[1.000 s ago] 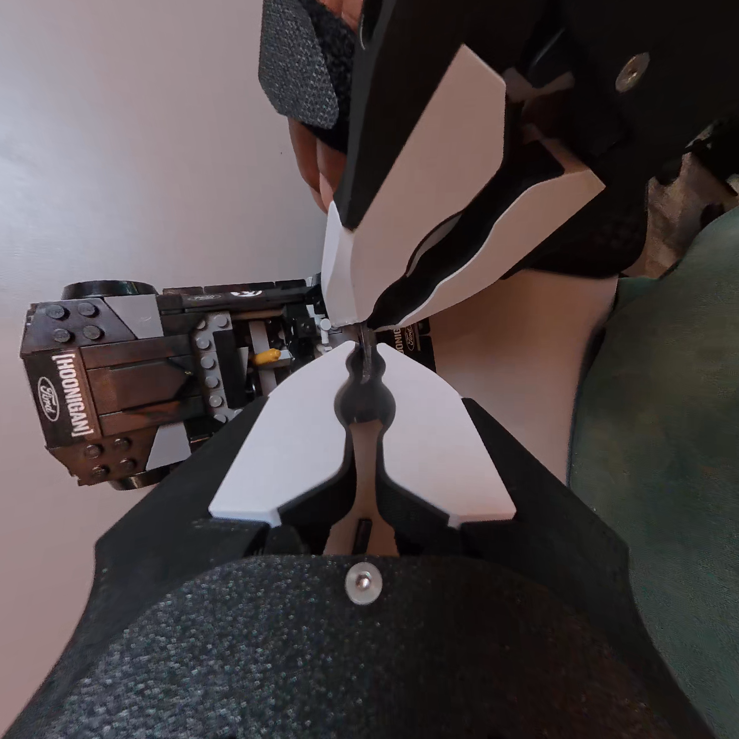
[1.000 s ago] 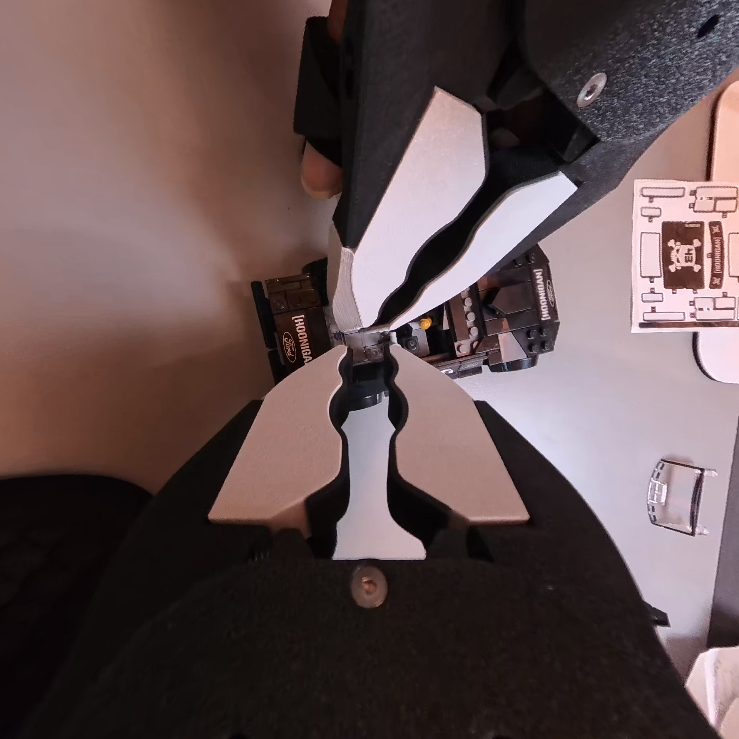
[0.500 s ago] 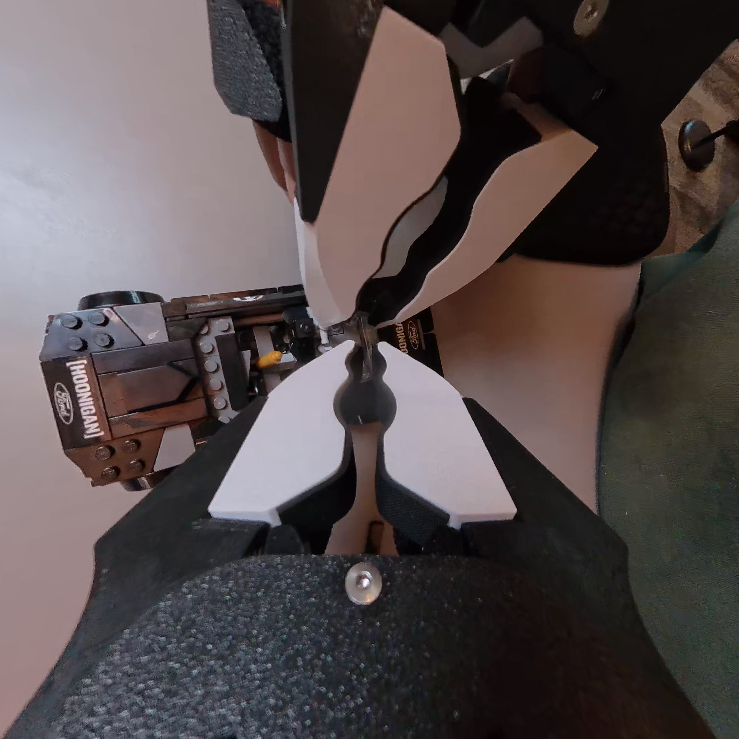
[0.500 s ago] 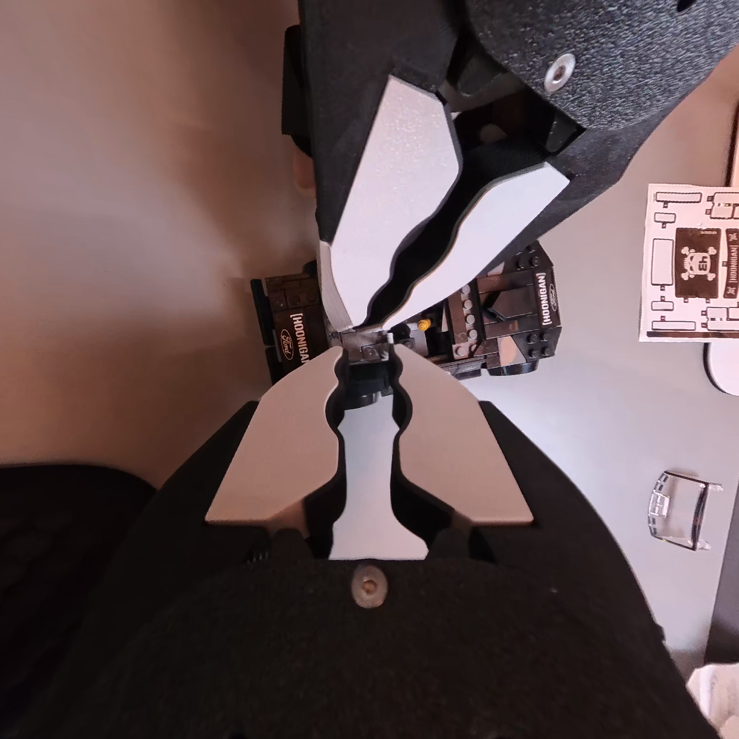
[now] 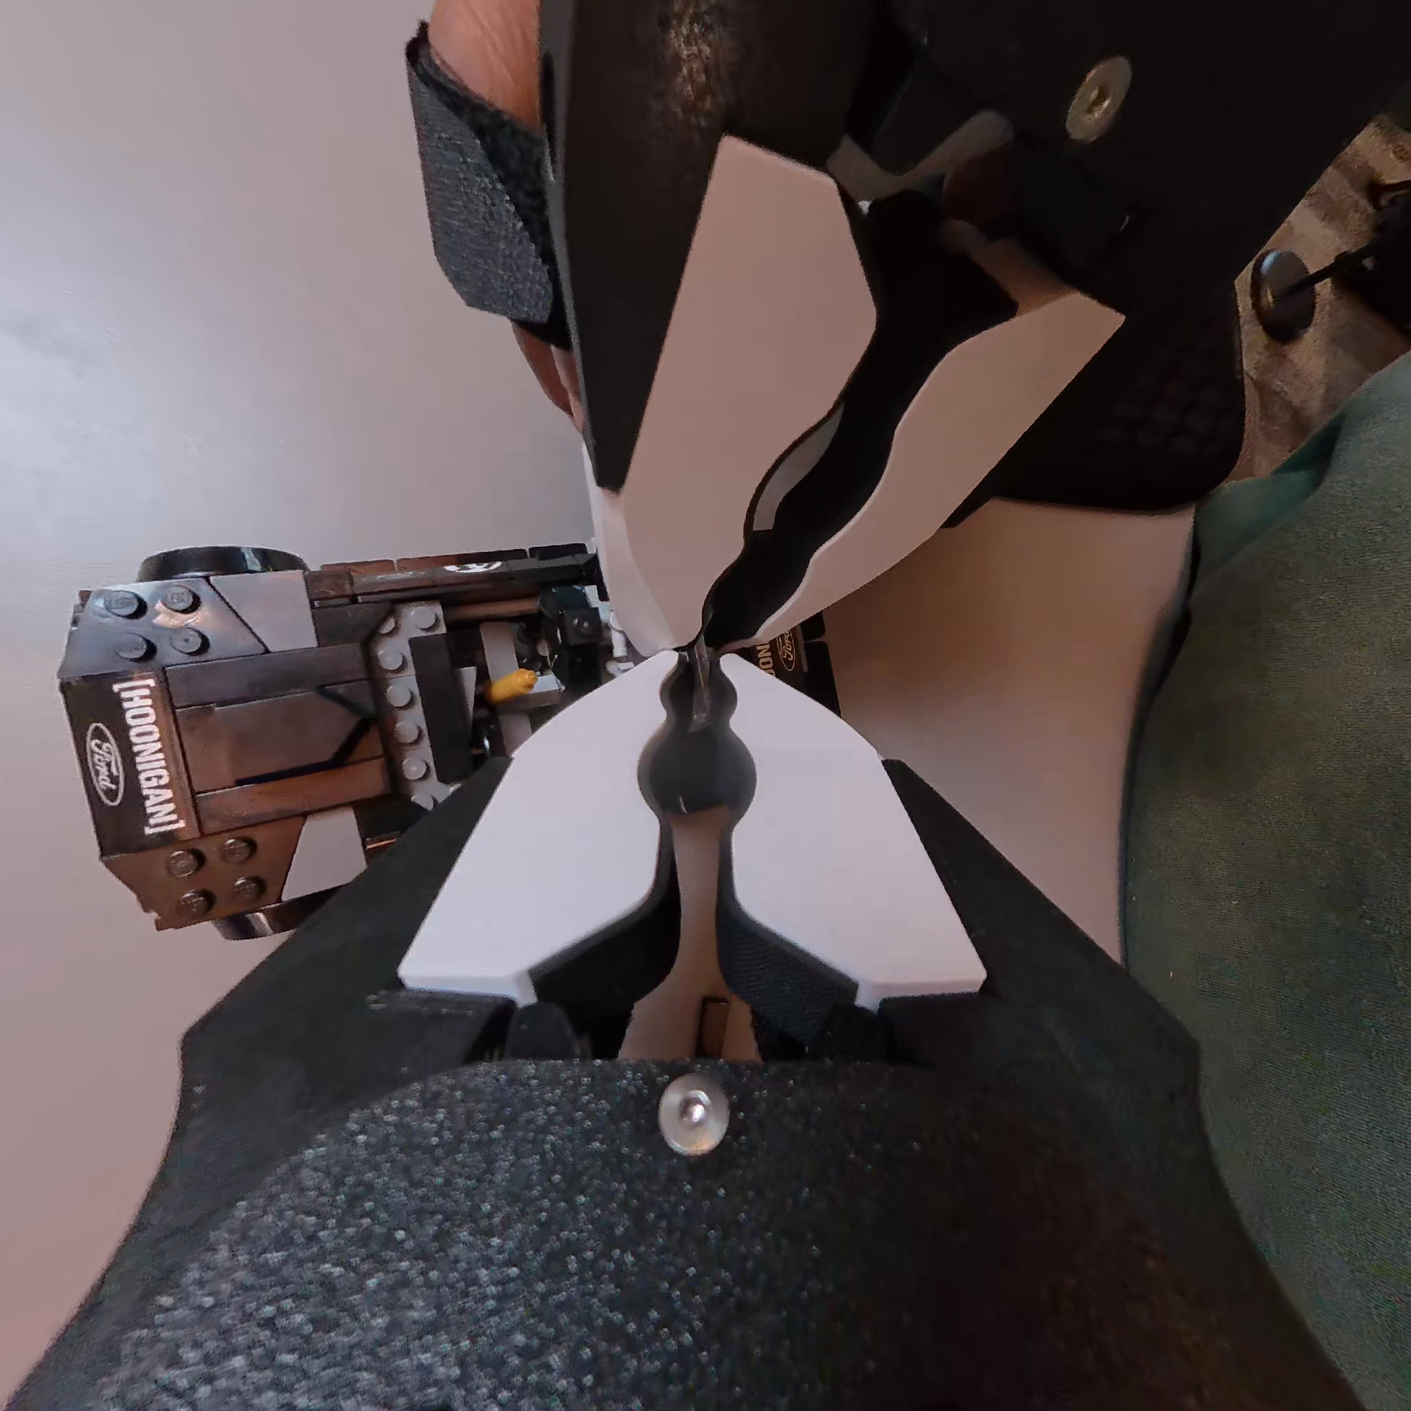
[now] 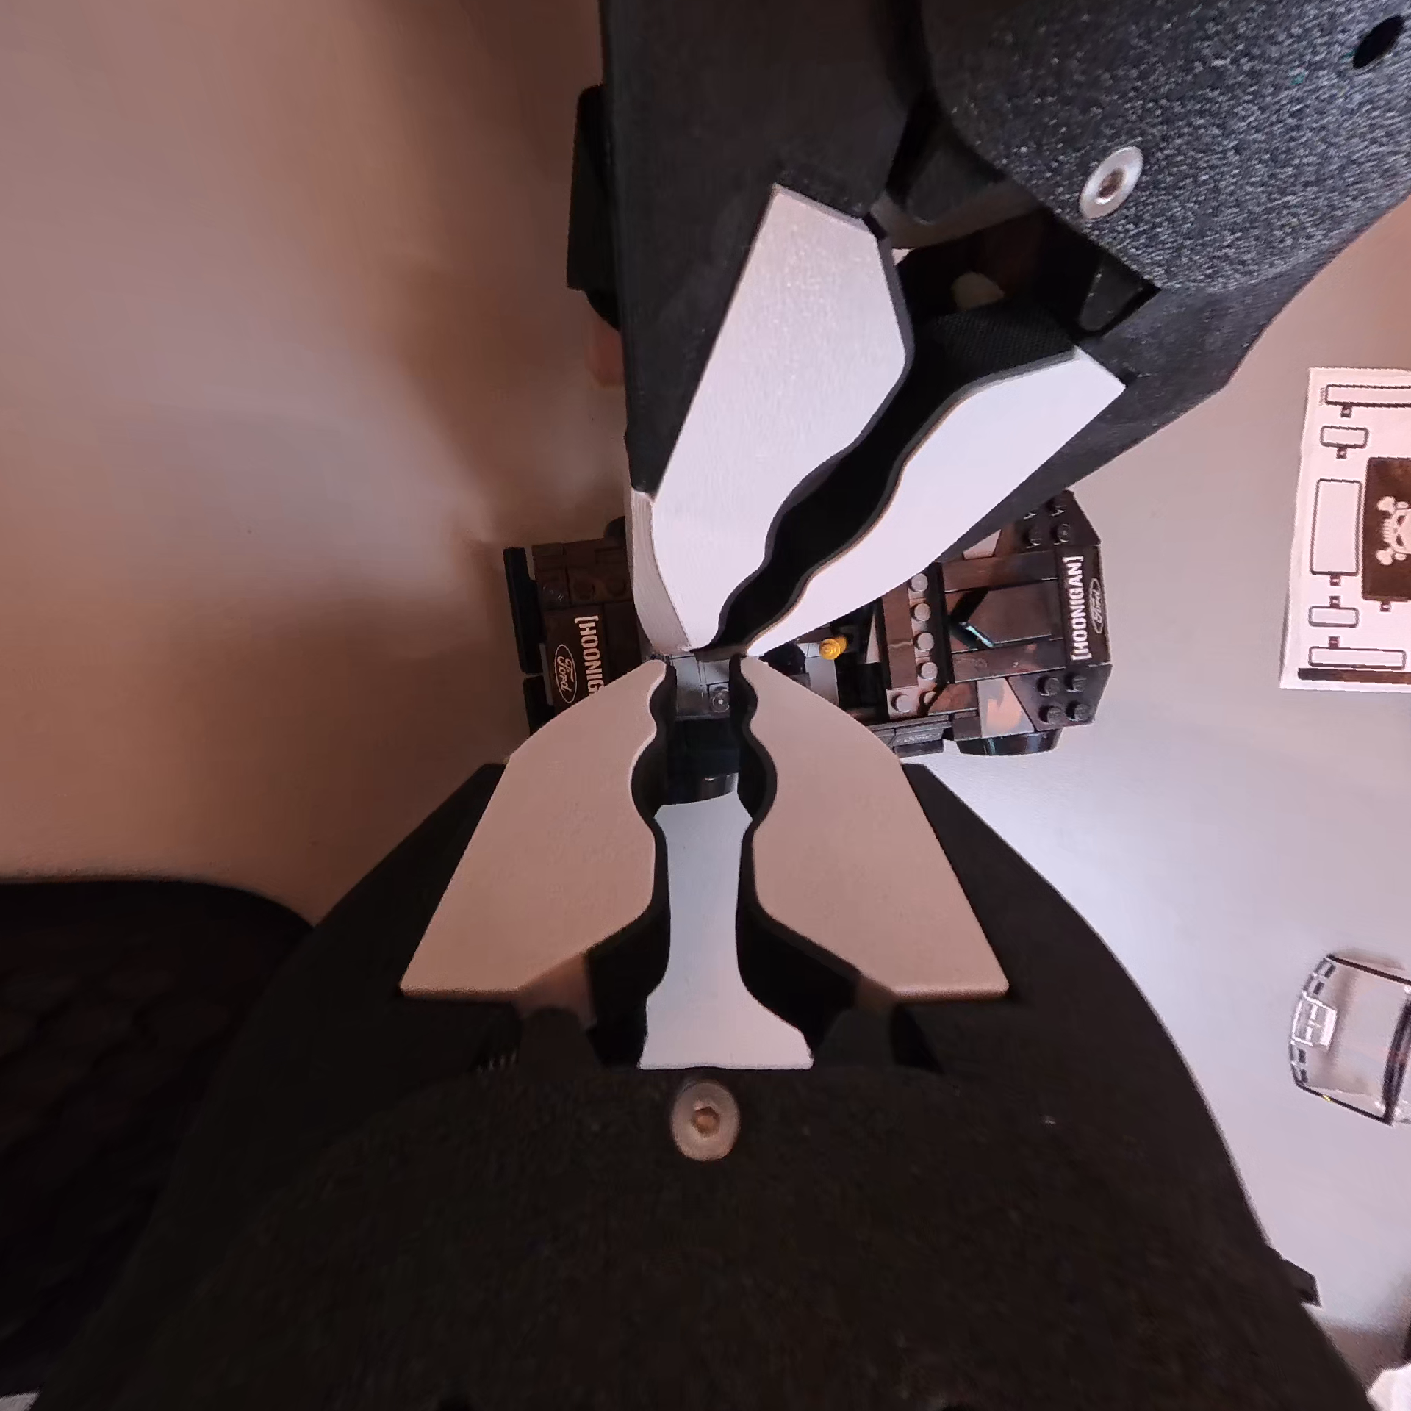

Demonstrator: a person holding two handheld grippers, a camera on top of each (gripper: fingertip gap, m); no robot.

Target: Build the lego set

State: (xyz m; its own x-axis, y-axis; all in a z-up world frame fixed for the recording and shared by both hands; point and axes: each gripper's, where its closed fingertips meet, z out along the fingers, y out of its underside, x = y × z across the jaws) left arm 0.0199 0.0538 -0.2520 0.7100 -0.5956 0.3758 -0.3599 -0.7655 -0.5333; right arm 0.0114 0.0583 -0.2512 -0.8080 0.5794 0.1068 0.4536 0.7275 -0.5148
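Note:
A black lego car (image 5: 229,725) lies on the pale table (image 5: 191,267), its middle open, with grey parts and a small yellow piece showing. My left gripper (image 5: 699,672) is shut on a small thin dark piece (image 5: 700,687), held at the car's middle. My right gripper (image 6: 699,676) meets it tip to tip from the opposite side. Its fingers are closed onto a grey studded part (image 6: 699,691) in the middle of the car (image 6: 992,672). The left gripper (image 6: 714,653) comes down from above in the right wrist view. Both grippers hide the car's centre.
A sticker sheet (image 6: 1344,534) and a clear windscreen piece (image 6: 1351,1038) lie on the table to the right of the car. A green cloth (image 5: 1283,763) lies beyond the table edge. A person's hand (image 5: 550,366) holds the far gripper.
Both grippers stay tip to tip at the car's middle and keep their grips. The far gripper in each view has tilted and shifted slightly. The car has barely moved.

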